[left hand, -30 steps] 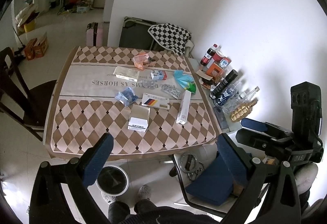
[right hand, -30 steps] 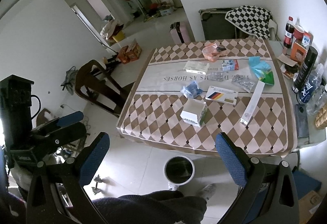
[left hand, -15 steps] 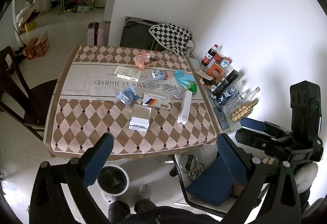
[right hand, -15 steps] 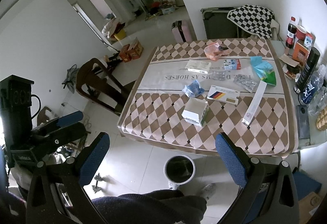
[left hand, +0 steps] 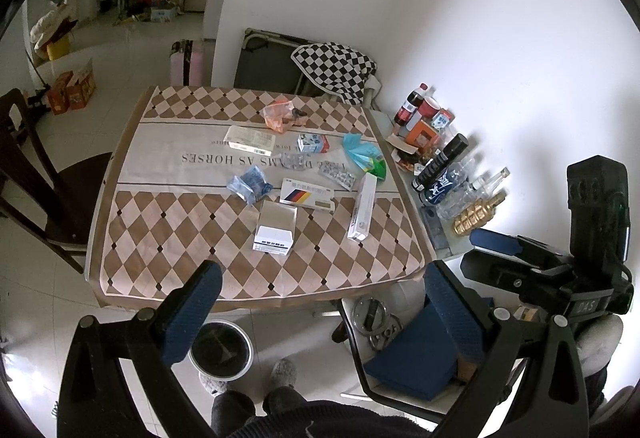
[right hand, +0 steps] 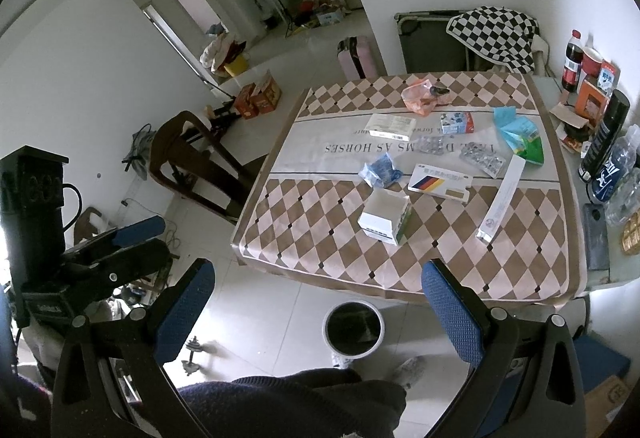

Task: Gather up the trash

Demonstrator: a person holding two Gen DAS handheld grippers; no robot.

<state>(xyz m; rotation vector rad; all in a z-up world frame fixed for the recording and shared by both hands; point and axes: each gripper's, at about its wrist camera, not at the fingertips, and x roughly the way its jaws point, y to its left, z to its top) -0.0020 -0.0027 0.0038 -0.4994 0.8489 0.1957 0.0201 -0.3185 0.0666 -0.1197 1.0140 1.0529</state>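
Observation:
Trash lies scattered on a table with a brown-and-cream diamond cloth [left hand: 168,238] [right hand: 320,238]: an open white box [left hand: 275,225] [right hand: 385,217], a crumpled blue wrapper [left hand: 248,185] [right hand: 380,170], a flat striped carton [left hand: 307,195] [right hand: 440,184], a long white box [left hand: 363,205] [right hand: 502,194], blister packs [left hand: 337,174], an orange bag [left hand: 278,115] [right hand: 418,96]. A round white bin [left hand: 221,351] [right hand: 354,327] stands on the floor at the table's near edge. My left gripper [left hand: 320,310] and right gripper [right hand: 316,302] both hover open above the floor, short of the table, holding nothing.
Bottles, a can and cartons [left hand: 440,158] crowd a side shelf right of the table. A dark wooden chair [left hand: 28,174] [right hand: 200,166] stands to the left. A blue-seated stool [left hand: 416,354] sits under the near right corner. A person's legs and slippers [left hand: 280,378] are below.
Both views have shifted slightly, with the table sitting a little lower and nearer in each. Both grippers stay open and nothing on the table has moved.

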